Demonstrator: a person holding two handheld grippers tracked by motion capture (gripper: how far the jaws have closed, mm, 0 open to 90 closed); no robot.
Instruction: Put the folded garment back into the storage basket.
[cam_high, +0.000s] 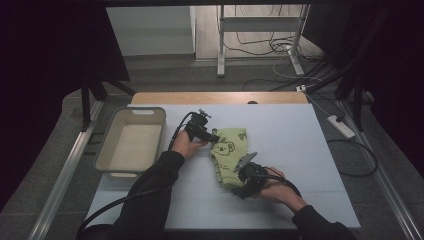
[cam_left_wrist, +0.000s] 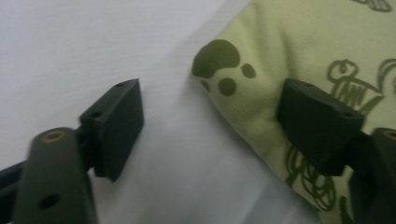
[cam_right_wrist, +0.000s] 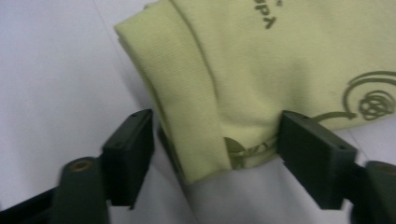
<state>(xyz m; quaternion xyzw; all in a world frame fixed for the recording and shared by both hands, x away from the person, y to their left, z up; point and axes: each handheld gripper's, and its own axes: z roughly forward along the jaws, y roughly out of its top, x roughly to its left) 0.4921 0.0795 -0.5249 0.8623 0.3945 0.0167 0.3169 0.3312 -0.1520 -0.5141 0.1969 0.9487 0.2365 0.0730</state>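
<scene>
On white worktop (cam_high: 300, 165), mid-right of centre: folded green cloth (cam_high: 229, 152) with koala print, lying flat. Left gripper (cam_high: 216, 137) at cloth's far-left edge, jaws parted, one on cloth, other over bare worktop; not yet pinching. Right gripper (cam_high: 239, 192) at near corner, jaws parted astride folded corner, no firm pinch visible. Grey bin (cam_high: 131, 142) to left, nothing inside. Judgement: folding seemingly done; grasp, lift, move to bin left.

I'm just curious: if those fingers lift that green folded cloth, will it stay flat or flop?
Probably flop: the green cloth is soft fabric, folded in layers with rounded edges. It looks light and thin. Lifted by one corner, the folds would likely fall open rather than hold their shape.
</scene>
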